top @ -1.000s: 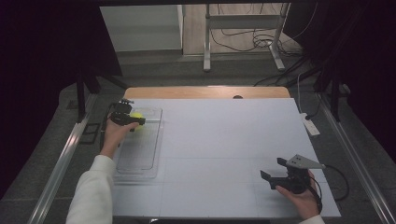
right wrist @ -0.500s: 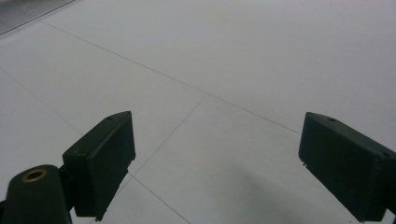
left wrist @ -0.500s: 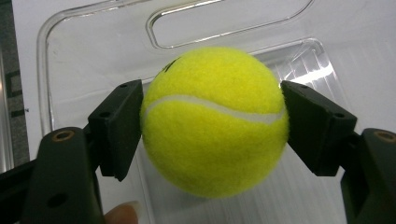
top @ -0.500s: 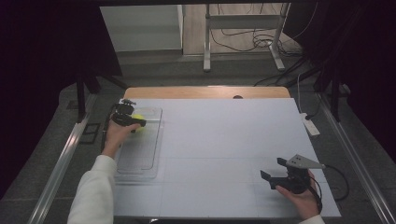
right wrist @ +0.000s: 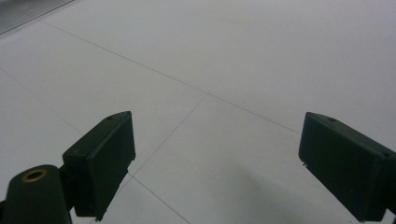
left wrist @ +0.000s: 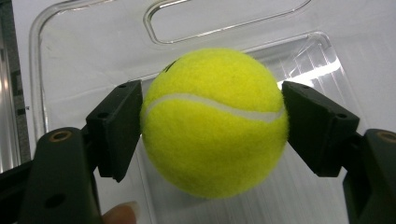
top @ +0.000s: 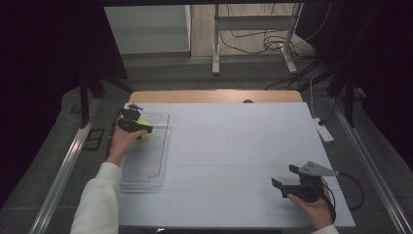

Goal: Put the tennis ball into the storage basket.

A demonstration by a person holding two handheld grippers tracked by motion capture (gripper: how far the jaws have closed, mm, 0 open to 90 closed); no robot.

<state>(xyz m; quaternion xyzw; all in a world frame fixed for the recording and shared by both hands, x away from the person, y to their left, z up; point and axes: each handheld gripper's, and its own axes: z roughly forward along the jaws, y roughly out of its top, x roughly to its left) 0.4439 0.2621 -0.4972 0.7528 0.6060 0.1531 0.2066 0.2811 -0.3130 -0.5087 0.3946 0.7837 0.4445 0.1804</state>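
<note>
fuzzy round tennis ball (left wrist: 215,123) over ribbed clear plastic tray (left wrist: 84,60).

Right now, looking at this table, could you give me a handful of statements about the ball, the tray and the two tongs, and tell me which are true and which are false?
1. The left tongs have a yellow tennis ball between their pads. True; both pads touch its sides, though the jaws have just been opening a little.
2. The ball is over a clear plastic tray. True.
3. The right tongs hold a second ball. False; their jaws stand wide apart with nothing between them.
4. The tray lies at the right side of the white table. False; it lies near the left edge.
5. The right tongs are above the tray. False; they are over bare table near the front right corner.
</note>
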